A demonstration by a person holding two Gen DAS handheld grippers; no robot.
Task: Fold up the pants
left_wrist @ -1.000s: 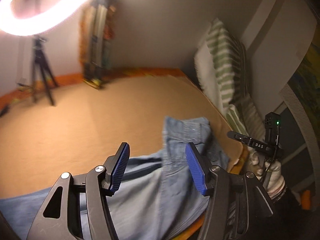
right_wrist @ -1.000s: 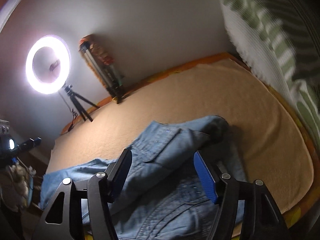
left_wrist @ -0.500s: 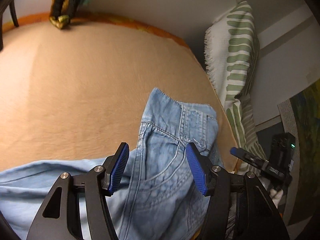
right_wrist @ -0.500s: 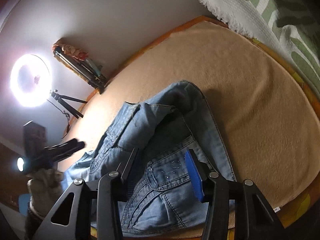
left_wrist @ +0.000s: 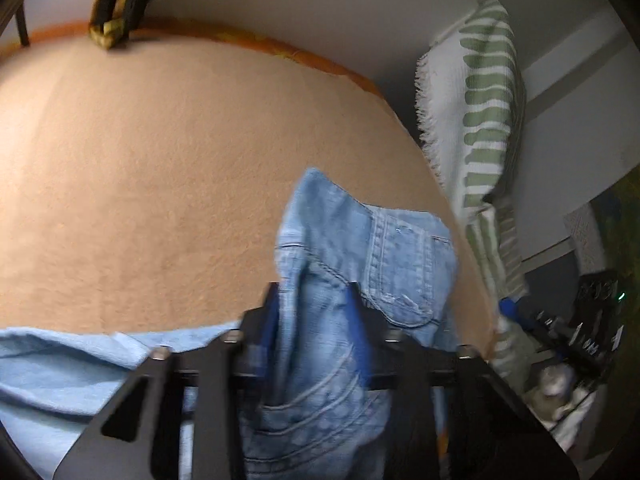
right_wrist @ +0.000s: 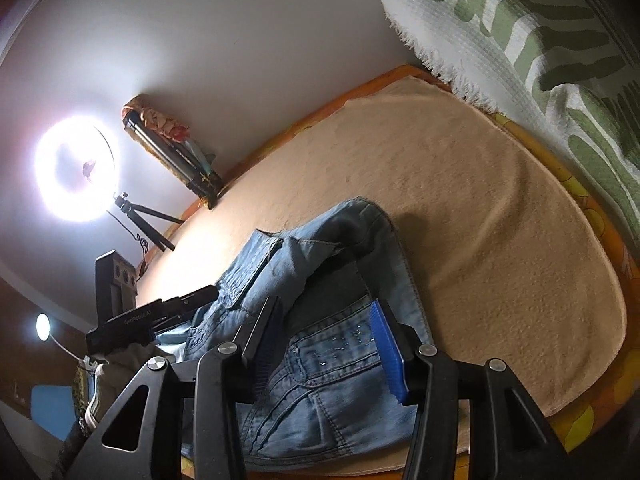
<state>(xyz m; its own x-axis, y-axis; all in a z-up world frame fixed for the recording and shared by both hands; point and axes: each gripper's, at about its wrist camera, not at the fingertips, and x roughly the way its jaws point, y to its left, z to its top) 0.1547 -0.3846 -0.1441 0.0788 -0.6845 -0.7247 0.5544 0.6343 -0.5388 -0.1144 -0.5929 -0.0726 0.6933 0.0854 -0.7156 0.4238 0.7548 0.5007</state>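
Light blue denim pants (left_wrist: pixel 372 248) lie bunched at the near edge of a tan blanket on a bed (left_wrist: pixel 160 160). My left gripper (left_wrist: pixel 316 320) is shut on a fold of the pants at the waist and pocket area, with denim standing up between the blue pads. In the right wrist view the pants (right_wrist: pixel 328 364) lie under my right gripper (right_wrist: pixel 326 344), which is open, its blue pads (right_wrist: pixel 386 348) astride the waistband. The left gripper (right_wrist: pixel 132 320) shows at the pants' left side.
A green and white striped pillow (left_wrist: pixel 480 128) leans at the right of the bed, also in the right wrist view (right_wrist: pixel 540 28). A lit ring light on a tripod (right_wrist: pixel 76 168) and a folded tripod (right_wrist: pixel 176 156) stand by the far wall.
My left gripper has closed on the denim fold, from open half a second ago. My right gripper has dropped closer over the waistband and stays open.
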